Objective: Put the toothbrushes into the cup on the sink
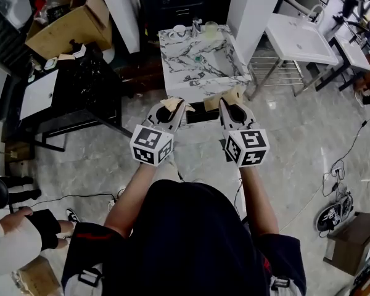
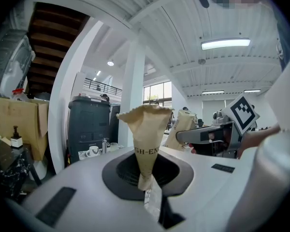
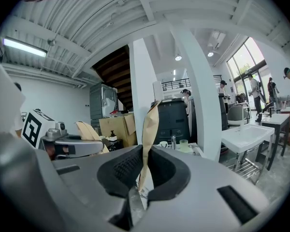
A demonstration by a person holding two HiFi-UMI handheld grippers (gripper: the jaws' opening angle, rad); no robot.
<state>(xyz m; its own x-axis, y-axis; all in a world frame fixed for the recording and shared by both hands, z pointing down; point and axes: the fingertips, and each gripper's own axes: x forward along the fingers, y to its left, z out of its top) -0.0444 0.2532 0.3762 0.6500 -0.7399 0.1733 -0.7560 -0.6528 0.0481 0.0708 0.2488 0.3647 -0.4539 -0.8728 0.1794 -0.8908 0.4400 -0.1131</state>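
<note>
In the head view my left gripper [image 1: 174, 106] and right gripper [image 1: 226, 105] are held side by side in front of a marble sink [image 1: 200, 63]. Each is shut on a toothbrush in a tan paper packet, the left packet [image 1: 170, 104] and the right packet [image 1: 233, 95]. At the back of the sink stand a white mug [image 1: 178, 31] and a pale translucent cup [image 1: 210, 29]. The left gripper view shows the packet [image 2: 147, 139] upright between the shut jaws of the left gripper [image 2: 150, 190]. The right gripper view shows the other packet [image 3: 149, 134] pinched in the right gripper [image 3: 137, 187].
A black table [image 1: 80, 88] and an open cardboard box [image 1: 71, 20] stand to the left of the sink. At the right is a white basin on a metal frame [image 1: 299, 39]. A person [image 1: 12, 230] is at the lower left. Cables and shoes [image 1: 333, 214] lie on the floor.
</note>
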